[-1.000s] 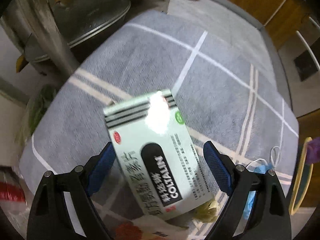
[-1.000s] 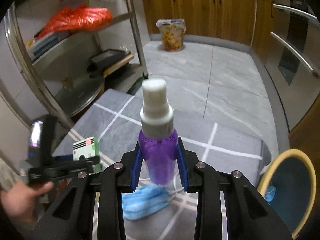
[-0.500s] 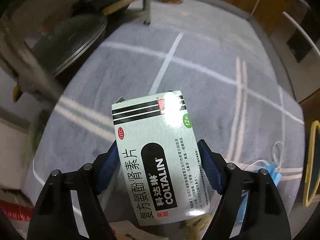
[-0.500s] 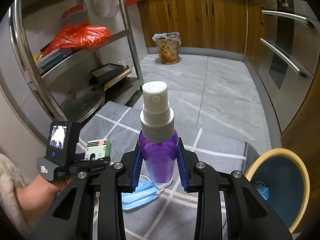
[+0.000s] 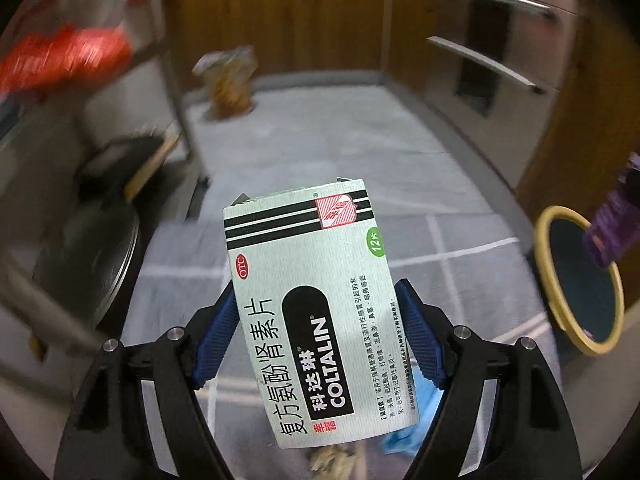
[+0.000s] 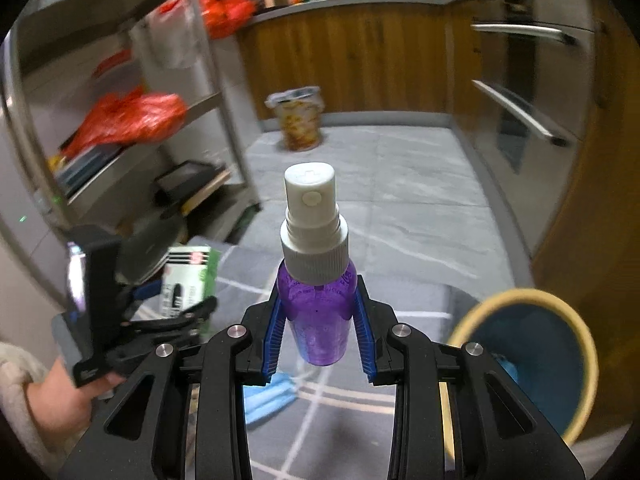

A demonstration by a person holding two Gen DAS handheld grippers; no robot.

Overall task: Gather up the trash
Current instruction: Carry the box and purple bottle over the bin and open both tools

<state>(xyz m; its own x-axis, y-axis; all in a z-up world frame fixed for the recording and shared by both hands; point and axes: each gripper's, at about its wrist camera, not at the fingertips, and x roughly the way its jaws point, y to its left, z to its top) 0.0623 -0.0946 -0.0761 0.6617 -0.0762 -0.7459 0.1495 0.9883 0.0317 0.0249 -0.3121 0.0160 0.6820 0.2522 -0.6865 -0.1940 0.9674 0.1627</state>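
A white medicine box [image 5: 316, 312] is clamped between the blue pads of the left gripper [image 5: 318, 332], whose jaws have just been closing on it; it is held clear above the grey checked rug [image 5: 460, 280]. A purple spray bottle [image 6: 316, 292] is gripped upright in the right gripper [image 6: 318, 328]. A yellow-rimmed bin [image 6: 576, 344] is seen at the right, and a blue face mask [image 6: 268, 396] lies on the rug nearby.
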